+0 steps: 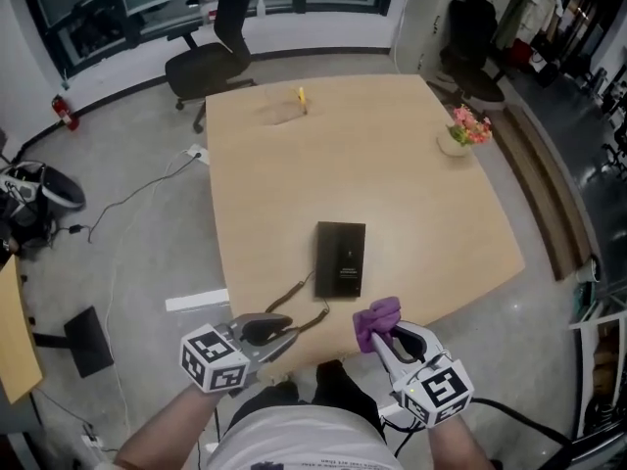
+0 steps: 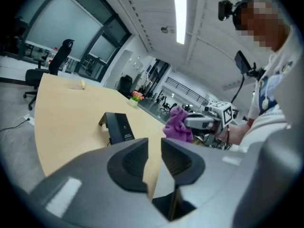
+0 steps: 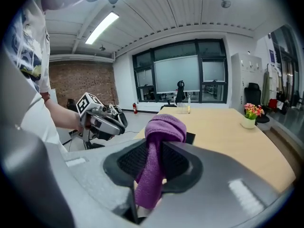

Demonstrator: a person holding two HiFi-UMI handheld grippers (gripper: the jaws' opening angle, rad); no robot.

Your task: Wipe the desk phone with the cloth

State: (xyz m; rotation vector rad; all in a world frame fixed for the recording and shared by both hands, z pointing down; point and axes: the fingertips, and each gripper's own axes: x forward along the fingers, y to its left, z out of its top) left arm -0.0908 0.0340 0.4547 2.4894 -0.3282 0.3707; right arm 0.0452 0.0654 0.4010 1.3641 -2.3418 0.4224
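Observation:
The black desk phone (image 1: 340, 259) lies flat near the front of the wooden table (image 1: 411, 204), and its cord (image 1: 294, 295) trails toward the front edge. My right gripper (image 1: 387, 336) is shut on a purple cloth (image 1: 377, 317) just off that front edge, to the right of the phone. In the right gripper view the cloth (image 3: 164, 127) bunches up between the pads and hides most of the phone. My left gripper (image 1: 286, 334) hovers at the front edge beside the cord, with its jaws a little apart and nothing between them. The left gripper view shows the phone (image 2: 118, 127) ahead.
A small pot of pink flowers (image 1: 458, 133) stands at the table's far right. A small yellow object (image 1: 302, 98) lies at the far side. A black office chair (image 1: 208, 64) stands beyond the table, another (image 1: 472, 42) at the back right. Cables lie on the floor at left.

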